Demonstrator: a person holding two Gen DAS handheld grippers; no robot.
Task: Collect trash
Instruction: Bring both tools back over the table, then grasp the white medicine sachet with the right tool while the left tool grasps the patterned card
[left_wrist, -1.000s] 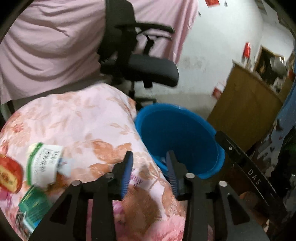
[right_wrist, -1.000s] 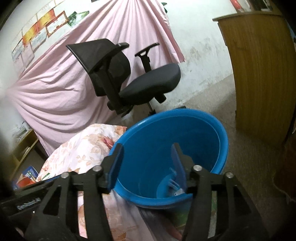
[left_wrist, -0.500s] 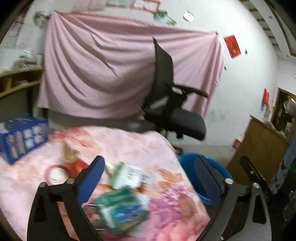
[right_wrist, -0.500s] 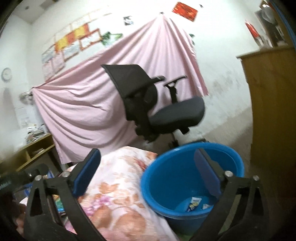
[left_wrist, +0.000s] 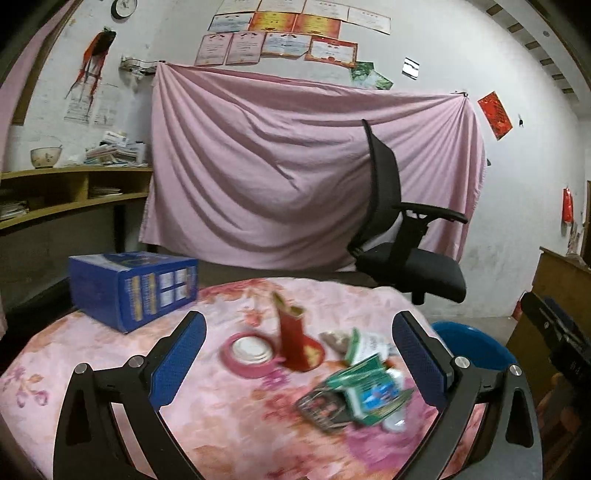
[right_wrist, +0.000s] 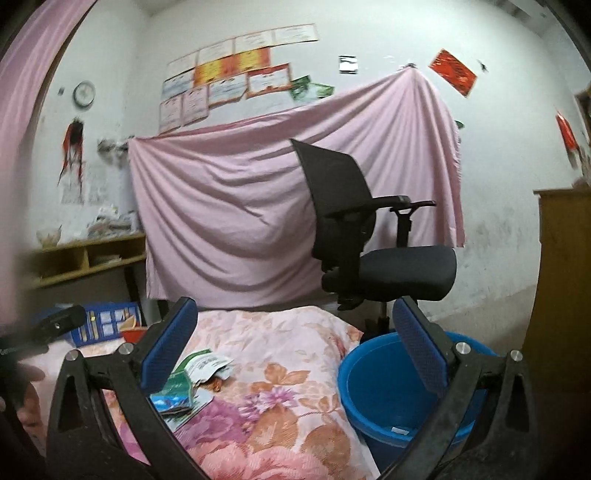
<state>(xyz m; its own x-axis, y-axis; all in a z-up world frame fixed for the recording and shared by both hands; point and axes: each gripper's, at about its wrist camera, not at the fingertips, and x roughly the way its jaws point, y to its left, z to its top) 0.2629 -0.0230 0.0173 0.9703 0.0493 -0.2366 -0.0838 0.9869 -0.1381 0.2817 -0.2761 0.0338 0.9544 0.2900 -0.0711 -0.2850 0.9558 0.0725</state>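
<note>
Several pieces of trash lie on the pink floral cloth (left_wrist: 92, 354): green and white wrappers (left_wrist: 369, 387), a red carton (left_wrist: 295, 339) and a pink-rimmed lid (left_wrist: 249, 350). The wrappers also show in the right wrist view (right_wrist: 192, 376). A blue bucket (right_wrist: 391, 391) stands off the table's right side, also in the left wrist view (left_wrist: 469, 347), with a small scrap inside. My left gripper (left_wrist: 299, 362) is open wide and empty above the trash. My right gripper (right_wrist: 291, 354) is open wide and empty over the table's right edge.
A blue box (left_wrist: 133, 288) stands at the table's back left. A black office chair (left_wrist: 402, 254) stands behind the table before a pink sheet. A wooden cabinet (right_wrist: 561, 288) is at the right, shelves (left_wrist: 70, 192) at the left.
Both grippers have opened wide and lifted and tilted up from the bucket. The left view has swung left from the bucket to the trash on the table.
</note>
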